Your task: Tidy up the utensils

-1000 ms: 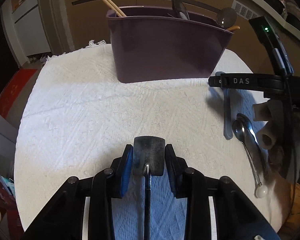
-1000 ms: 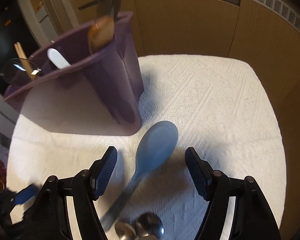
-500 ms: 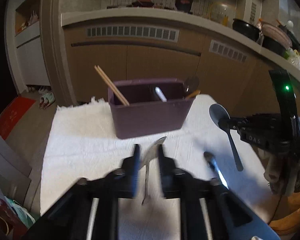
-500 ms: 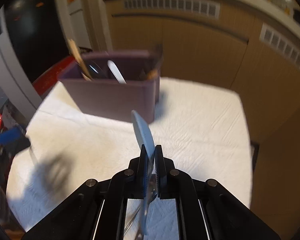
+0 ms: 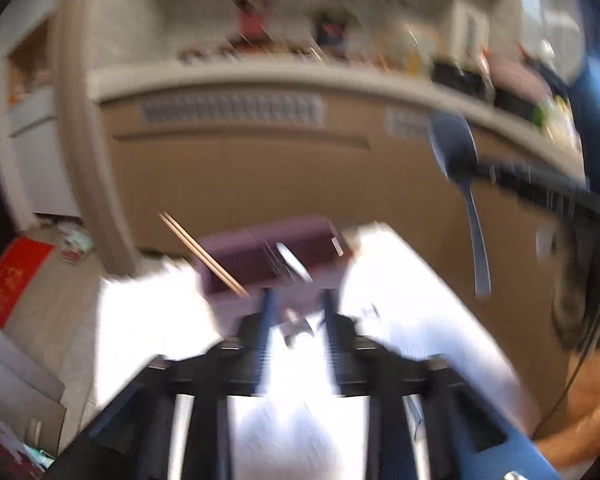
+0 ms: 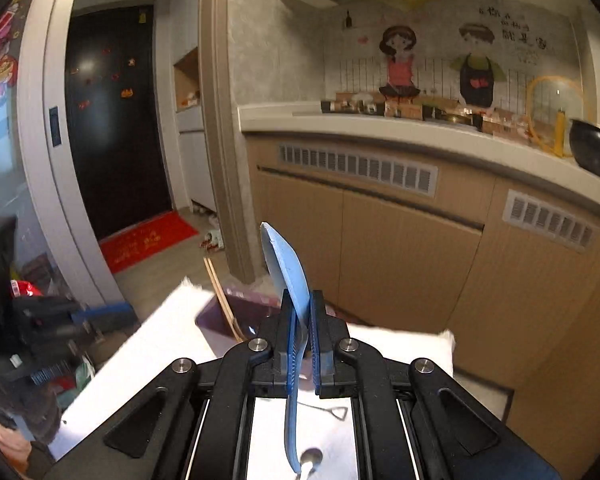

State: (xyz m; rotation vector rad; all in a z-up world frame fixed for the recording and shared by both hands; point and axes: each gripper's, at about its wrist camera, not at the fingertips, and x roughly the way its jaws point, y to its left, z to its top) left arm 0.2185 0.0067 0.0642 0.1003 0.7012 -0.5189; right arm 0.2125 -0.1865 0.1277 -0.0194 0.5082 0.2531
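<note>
Right wrist view: right gripper [image 6: 302,322] jaws clamp the blue spoon [image 6: 286,268] above the purple bin [image 6: 236,314]; left gripper [image 5: 298,314] jaws are opening.

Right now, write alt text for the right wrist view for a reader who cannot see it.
The right gripper is shut on a blue spoon, bowl pointing up, held high above a white towel. Beyond its fingers stands a purple utensil bin with chopsticks, before tan kitchen cabinets.
</note>
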